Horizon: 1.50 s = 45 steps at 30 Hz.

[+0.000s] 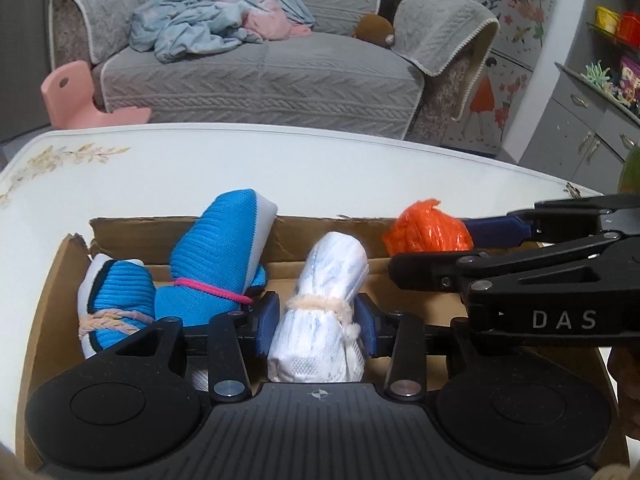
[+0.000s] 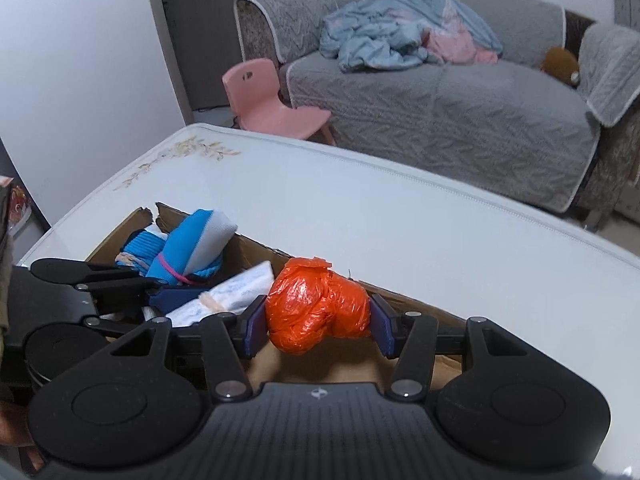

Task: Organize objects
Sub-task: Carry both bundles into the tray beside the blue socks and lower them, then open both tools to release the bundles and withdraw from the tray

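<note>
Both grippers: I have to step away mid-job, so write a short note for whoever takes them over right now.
Left gripper: shut on the white tied bundle, over the cardboard box.
Right gripper: shut on the orange plastic bundle, at the box's far wall.
Done: two blue tied bundles stand in the box.
Left: set both held bundles down inside and release.

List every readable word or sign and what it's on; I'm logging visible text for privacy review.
"DAS": white letters on the right gripper, seen from the left wrist view.
"桃花": black characters, partly cut off, on the flowered wall panel; reading uncertain.
Compass-like mark, no letters: on each gripper's base.
Nothing else is readable.
</note>
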{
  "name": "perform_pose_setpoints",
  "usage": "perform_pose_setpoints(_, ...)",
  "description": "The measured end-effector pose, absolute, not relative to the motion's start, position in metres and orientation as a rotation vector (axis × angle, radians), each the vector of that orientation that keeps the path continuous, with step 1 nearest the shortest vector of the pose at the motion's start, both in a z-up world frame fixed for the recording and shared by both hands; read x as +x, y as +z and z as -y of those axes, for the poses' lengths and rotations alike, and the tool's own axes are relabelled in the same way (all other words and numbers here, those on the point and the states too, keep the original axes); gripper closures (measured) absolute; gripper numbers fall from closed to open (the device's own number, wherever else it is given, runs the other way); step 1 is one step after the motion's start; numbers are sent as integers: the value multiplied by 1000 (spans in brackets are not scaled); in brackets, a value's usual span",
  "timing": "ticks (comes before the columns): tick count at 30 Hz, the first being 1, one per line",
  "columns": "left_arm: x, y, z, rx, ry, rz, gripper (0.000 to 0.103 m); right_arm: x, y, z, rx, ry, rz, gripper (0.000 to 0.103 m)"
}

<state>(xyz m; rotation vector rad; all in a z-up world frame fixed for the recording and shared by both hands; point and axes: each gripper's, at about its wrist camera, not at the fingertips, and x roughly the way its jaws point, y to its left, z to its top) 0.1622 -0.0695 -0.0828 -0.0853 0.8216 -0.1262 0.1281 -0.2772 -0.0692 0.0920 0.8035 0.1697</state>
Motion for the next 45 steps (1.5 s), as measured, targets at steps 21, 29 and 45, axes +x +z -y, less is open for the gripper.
perform_pose_setpoints(21,150,-71,78,-74,-142,-802,27,118,-65,274,128,161,-816,51)
perform_pose_setpoints(29,140,-56,73,-82,-142,-782,21,111,-53,276,139,150,-800,44)
perform_pose_setpoints(45,37,6,48,8,-167,-560,3,18,-5,261,106,140,-624,28)
